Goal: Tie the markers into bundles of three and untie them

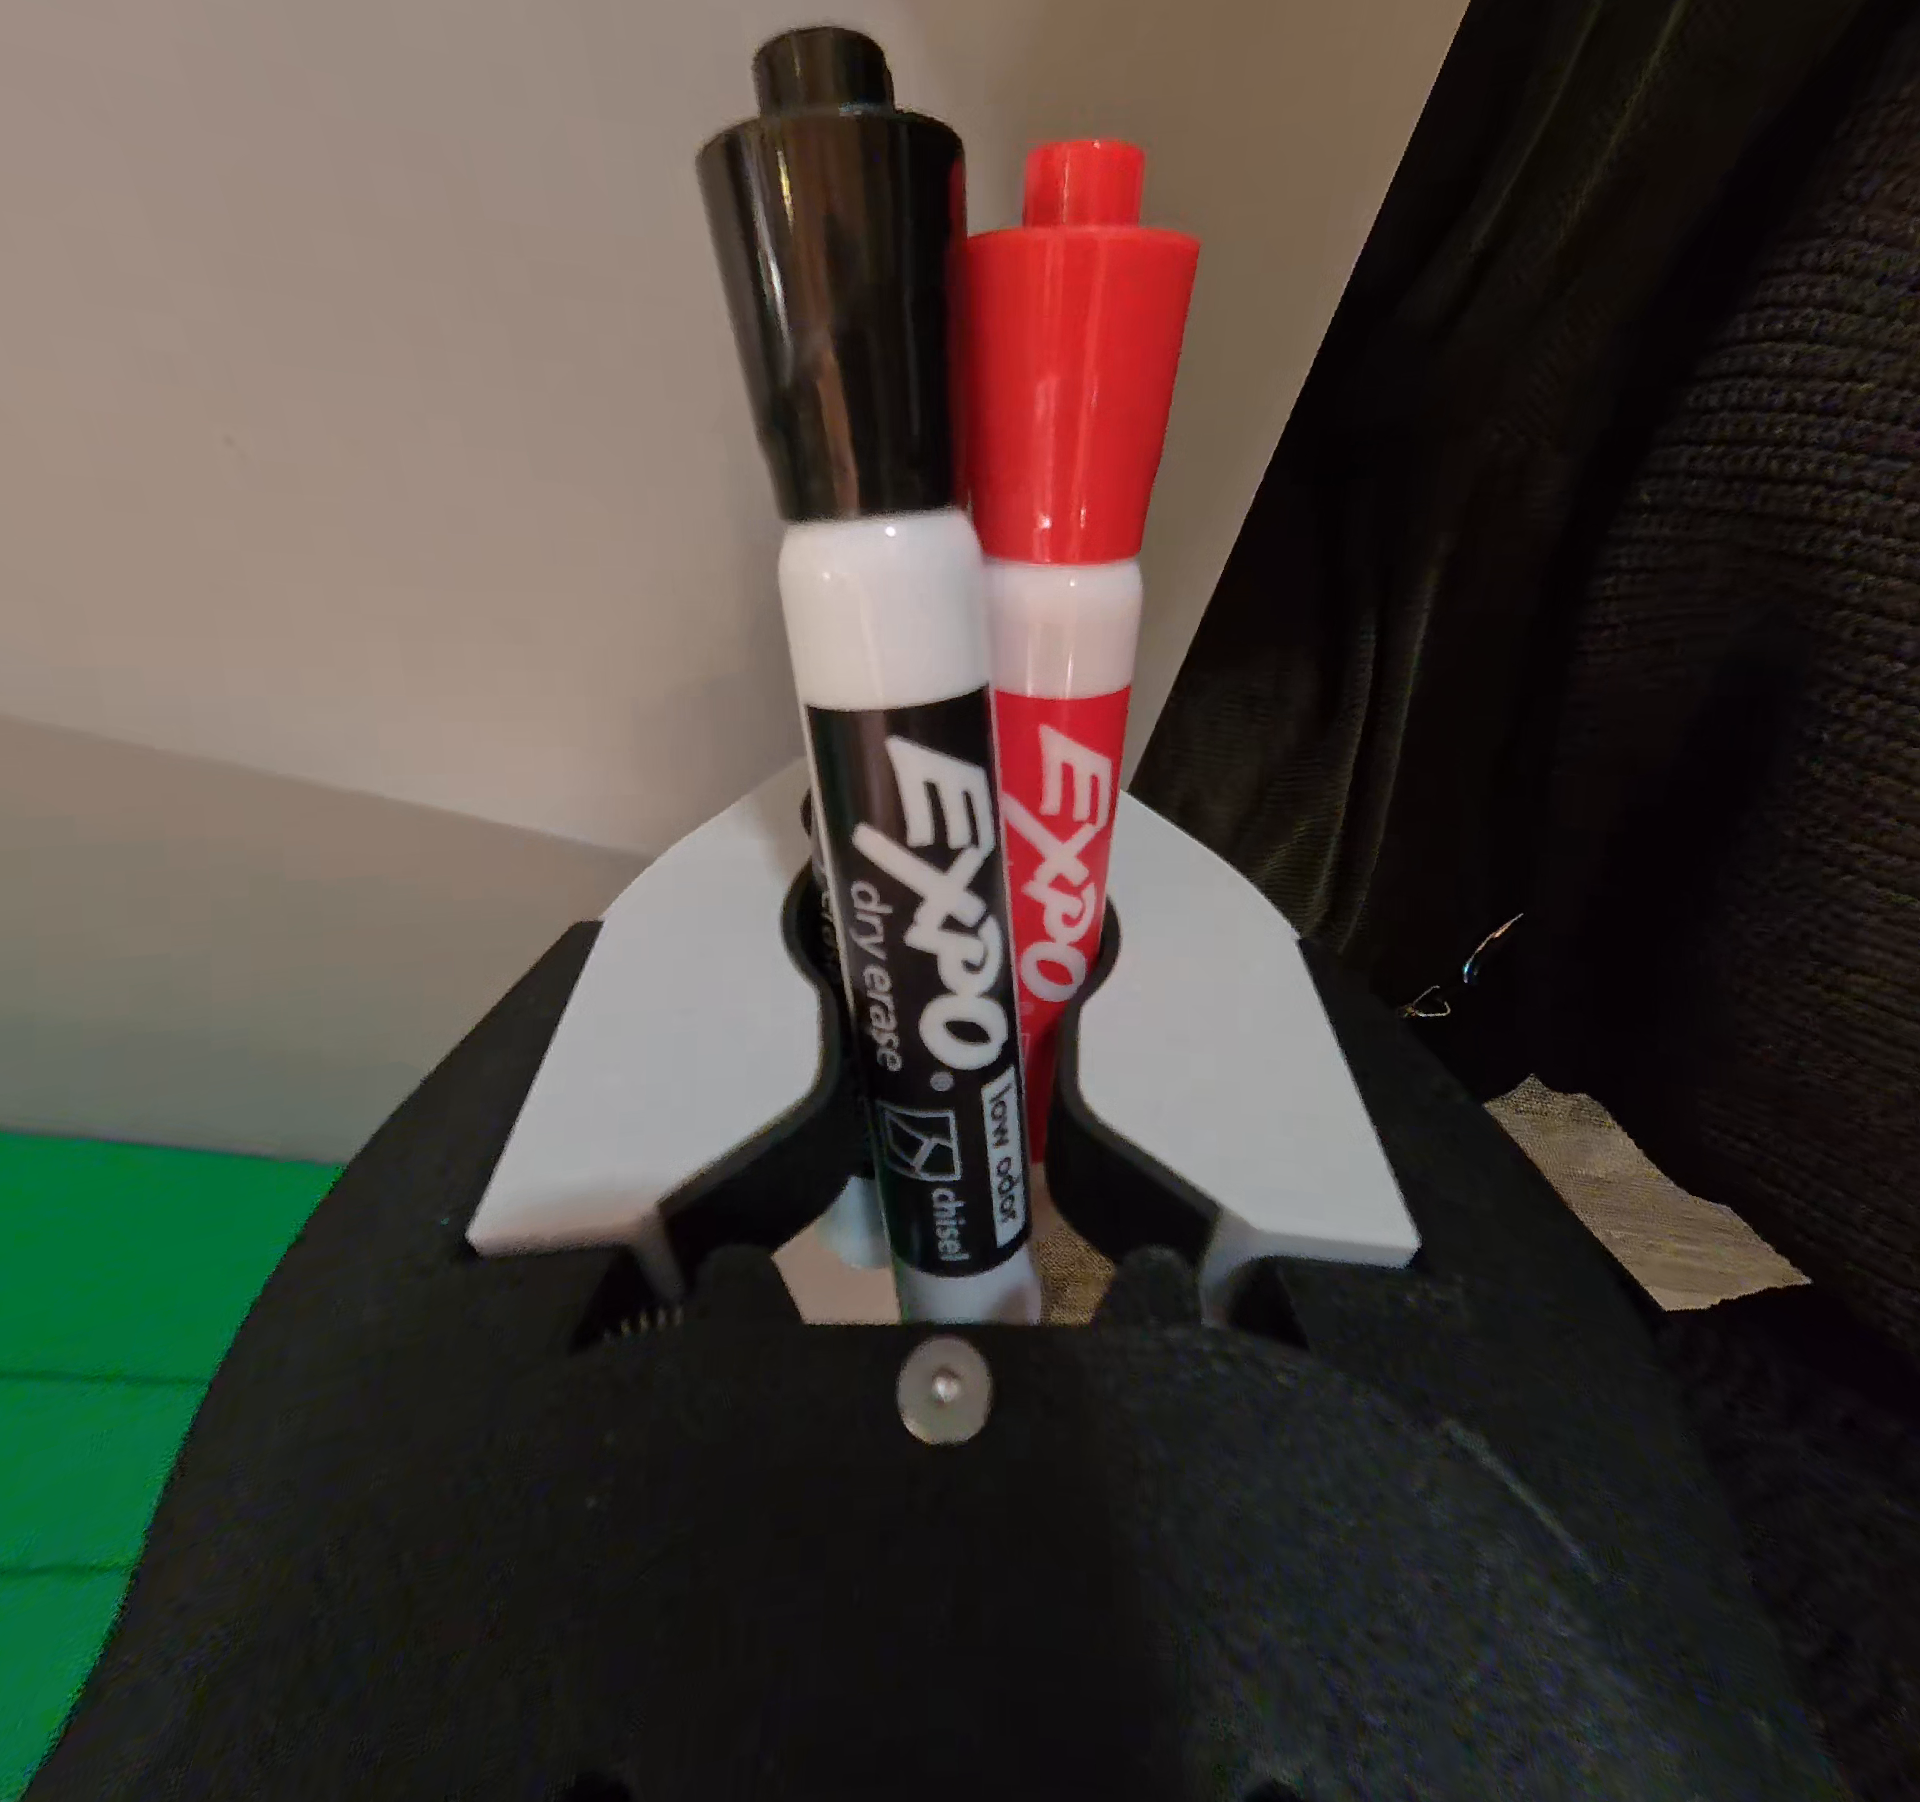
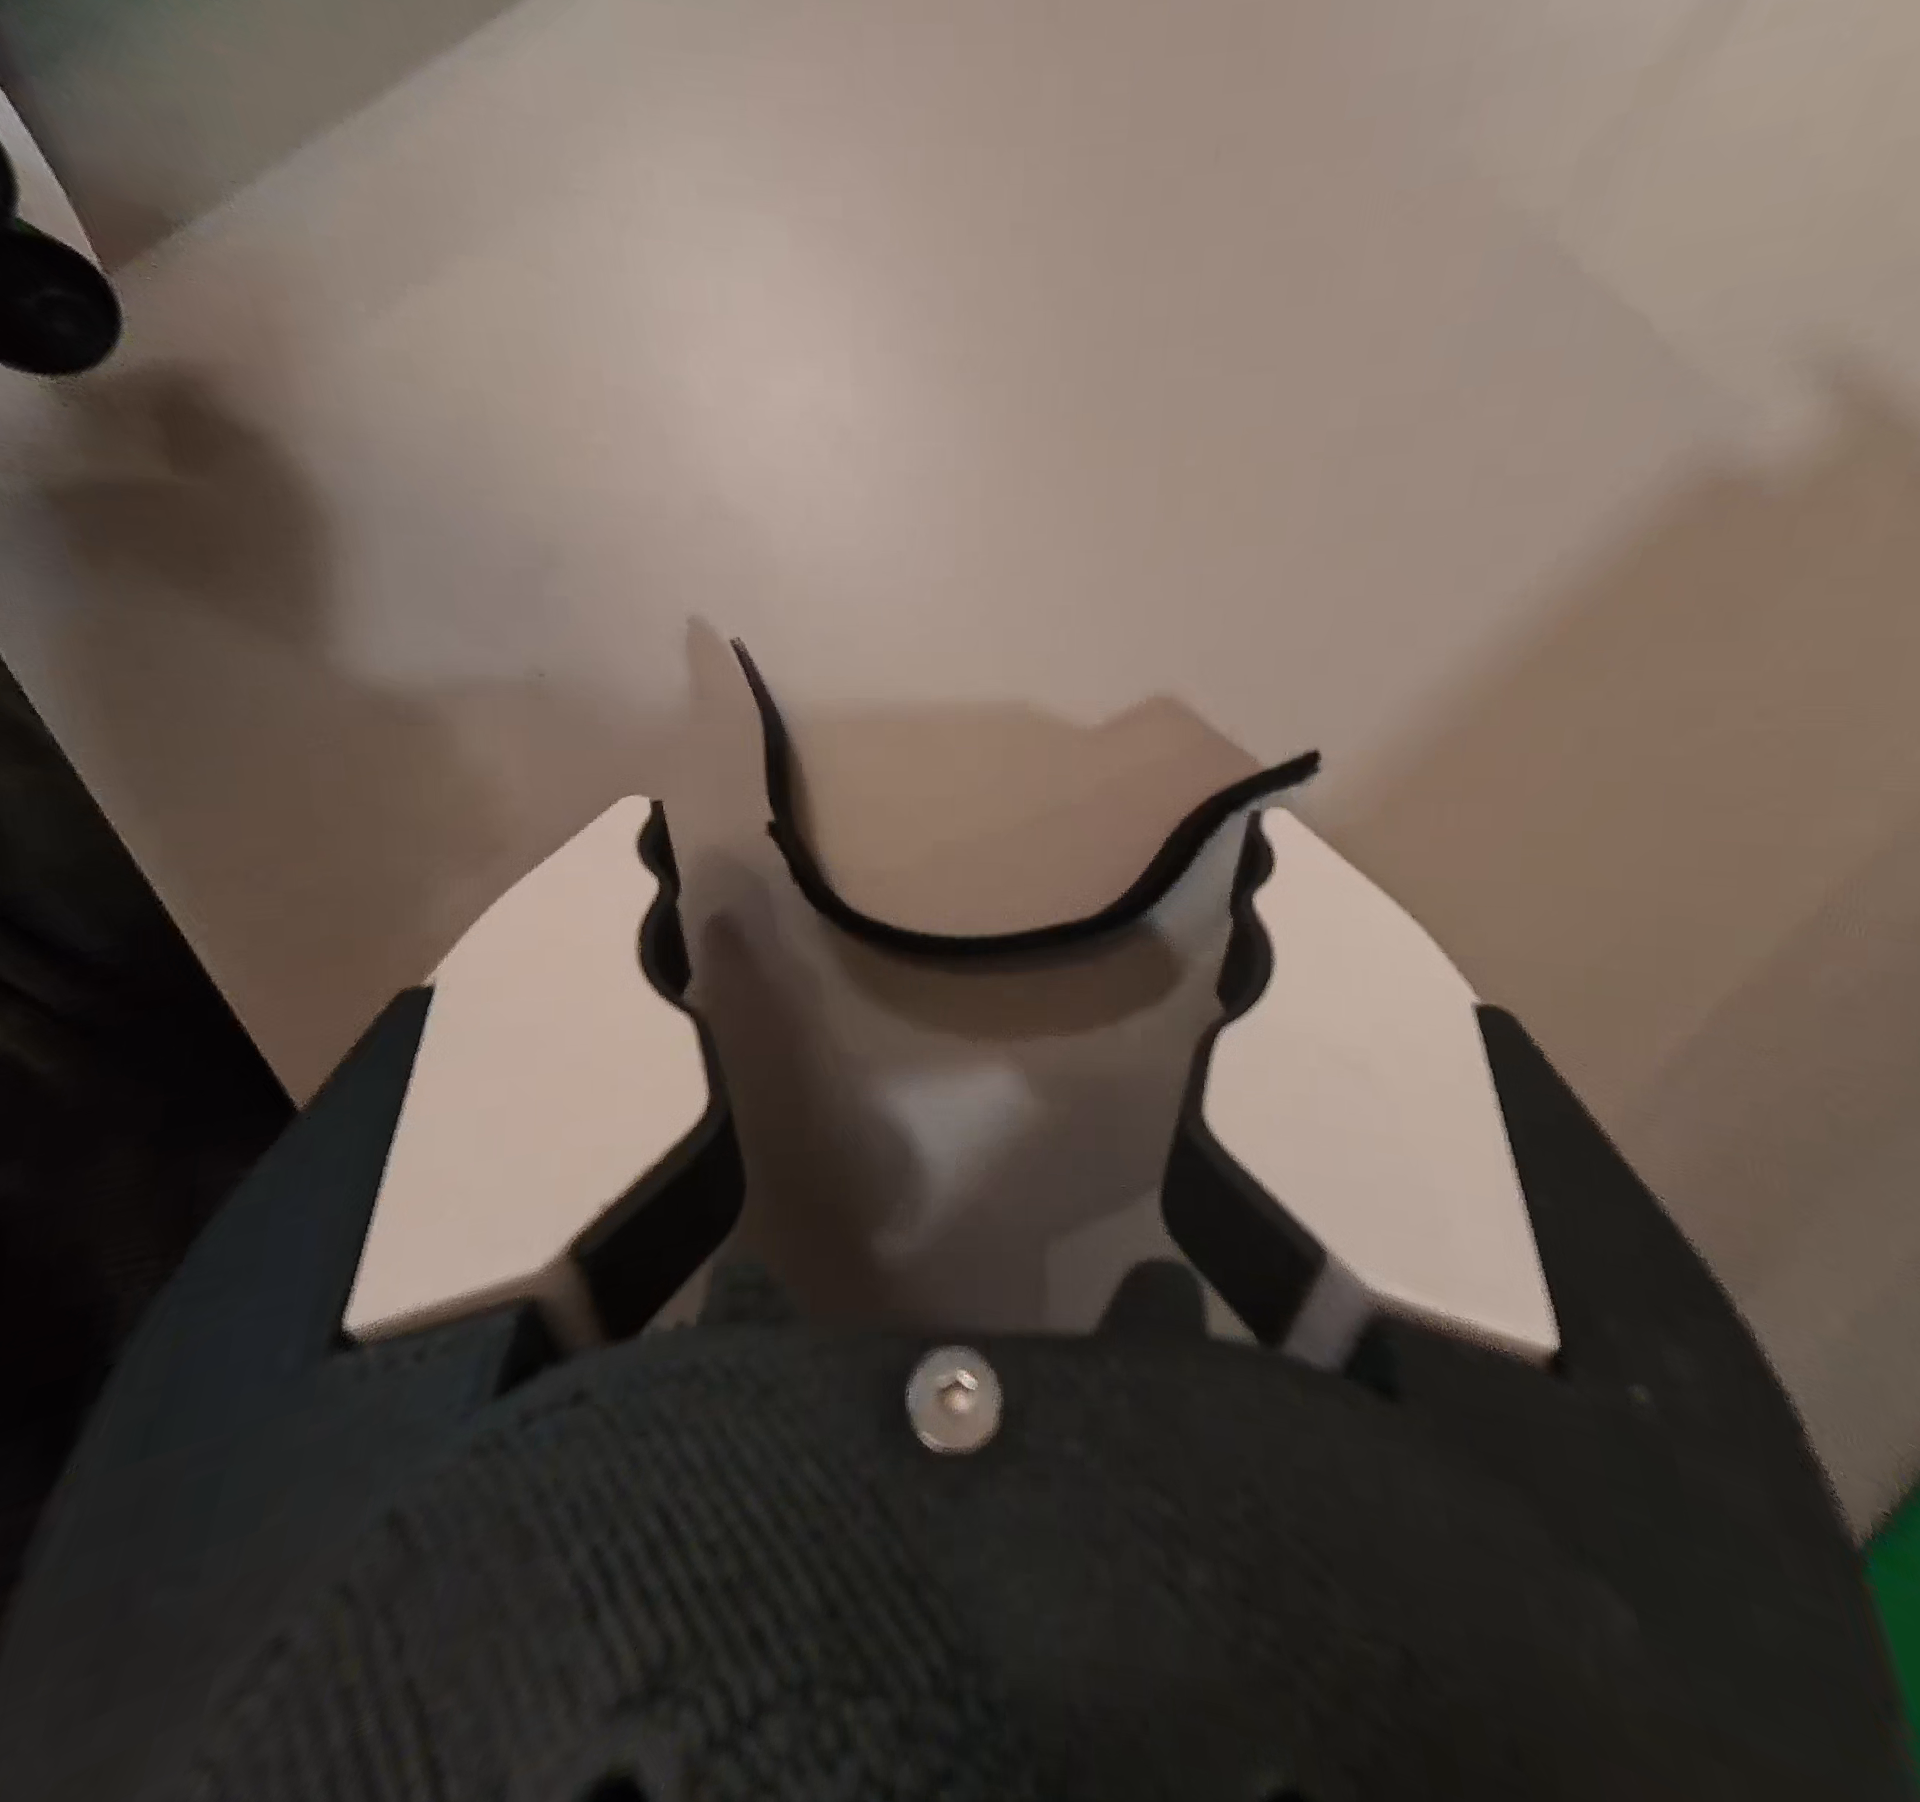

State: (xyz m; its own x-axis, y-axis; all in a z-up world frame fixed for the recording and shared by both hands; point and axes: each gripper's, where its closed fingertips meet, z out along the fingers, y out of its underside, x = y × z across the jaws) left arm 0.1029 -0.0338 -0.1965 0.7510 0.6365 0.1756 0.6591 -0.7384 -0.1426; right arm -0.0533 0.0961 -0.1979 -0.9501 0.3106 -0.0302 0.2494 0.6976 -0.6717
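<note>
With its white fingers point(image 1: 686, 1056) closed in, the left tool point(image 1: 951, 931) pinches two capped dry-erase markers at once: a black marker point(image 1: 883, 692) in front and a red marker point(image 1: 1070, 547) just behind and touching it, both pointing up and away from the camera, caps at the far end. Behind them sits a pale wall, dark knitted fabric point(image 1: 1662, 609) fills the right side, a strip of grey tape point(image 1: 1621, 1222) lies on it, and a green surface point(image 1: 135, 1357) shows at lower left. Both barrels carry printed brand lettering and small type, readable but not repeated here. Risk, as I judge it: two round barrels share one pinch, so either can roll or slide against the other; the black one sits tilted and could pivot out if grip loosens or the tool swings. In the right wrist view, the right tool point(image 2: 961, 921) stands spread wide and holds nothing, over a plain pale table point(image 2: 1039, 350). A thin black strip point(image 2: 977, 937), apparently a pad liner peeled loose, sags in a curve between its fingers. Risk: that strip could snag or cut friction on any grasp. A dark object point(image 2: 47, 298) clips the left edge; can't tell what it is. Green shows at the top-left and bottom-right corners.
</note>
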